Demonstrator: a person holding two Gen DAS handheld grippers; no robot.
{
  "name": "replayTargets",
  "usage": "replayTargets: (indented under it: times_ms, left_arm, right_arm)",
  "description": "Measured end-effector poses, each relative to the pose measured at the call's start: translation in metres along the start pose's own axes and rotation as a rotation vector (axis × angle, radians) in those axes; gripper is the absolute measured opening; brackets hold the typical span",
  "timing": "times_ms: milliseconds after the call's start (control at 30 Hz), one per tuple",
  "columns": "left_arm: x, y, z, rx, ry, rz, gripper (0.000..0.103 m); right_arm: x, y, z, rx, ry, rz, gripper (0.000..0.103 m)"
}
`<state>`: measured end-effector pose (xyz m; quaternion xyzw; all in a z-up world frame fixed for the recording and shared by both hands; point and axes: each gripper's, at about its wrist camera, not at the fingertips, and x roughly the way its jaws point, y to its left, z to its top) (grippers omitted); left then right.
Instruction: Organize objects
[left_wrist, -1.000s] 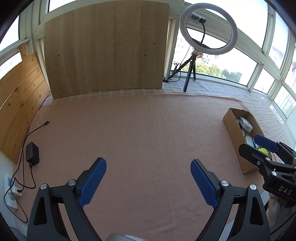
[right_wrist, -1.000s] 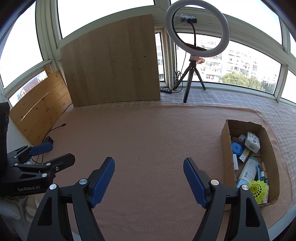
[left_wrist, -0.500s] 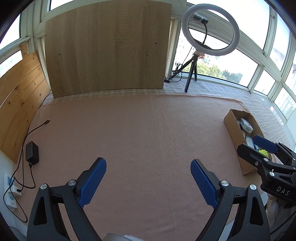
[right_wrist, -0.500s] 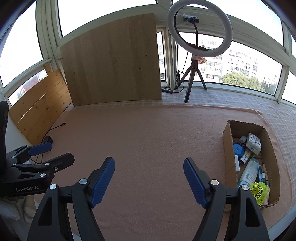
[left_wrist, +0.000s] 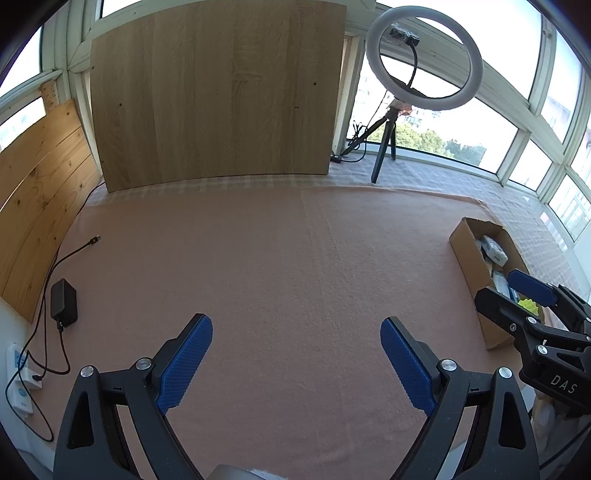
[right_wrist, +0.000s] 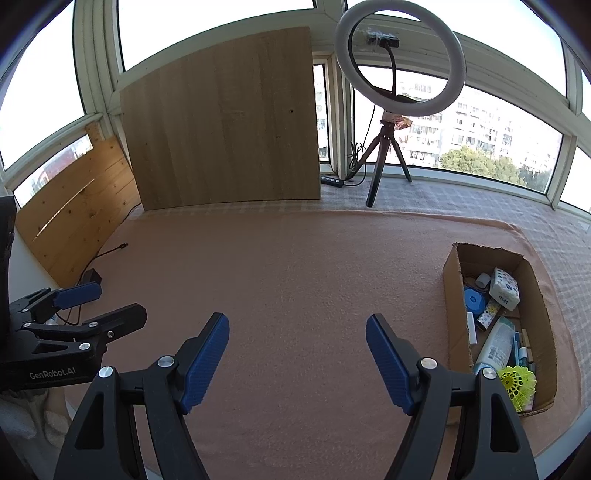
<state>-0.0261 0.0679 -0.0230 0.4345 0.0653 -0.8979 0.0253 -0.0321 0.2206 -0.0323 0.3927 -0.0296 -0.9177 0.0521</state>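
The left tool (left_wrist: 296, 360) hangs over bare pink cloth (left_wrist: 295, 258) with its blue pads (left_wrist: 184, 363) spread wide apart and nothing between them. The right tool (right_wrist: 297, 360) stands the same way, its jaws apart and empty, tilted down toward the cloth-covered tabletop. Each tool shows at the edge of the other's view, side by side and well apart.

To the right of the right tool, near the tabletop's edge, sits an open cardboard box (right_wrist: 452, 295). Inside it lie a yellow shuttlecock (right_wrist: 517, 384), a white bottle (right_wrist: 495, 343), a blue round item (right_wrist: 474, 301) and a tissue pack (right_wrist: 504, 288).

At the far side stand a wooden board (right_wrist: 225, 125) and a ring light (right_wrist: 399, 62) on a tripod. A black adapter (left_wrist: 64, 302) with its cable lies at the left.
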Motion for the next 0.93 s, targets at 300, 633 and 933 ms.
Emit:
replayTargets:
  times_ms: [300,633,933]
  left_arm:
    - [0.0012,0.0,-0.0011,-0.003,0.004,0.0,0.094]
    - [0.0016,0.0002,-0.0031,-0.002,0.007,-0.005,0.094]
    - [0.0029,-0.0005,-0.0056,0.01,-0.002,0.006,0.094]
  right_arm:
    - [0.0014,-0.0002,0.0001,0.003,0.005,0.0,0.073]
    - [0.0025,0.0006,-0.0004,0.001,0.011,-0.003,0.073]
    - [0.0036,-0.0025,-0.0039,0.006,0.017,-0.015,0.073]
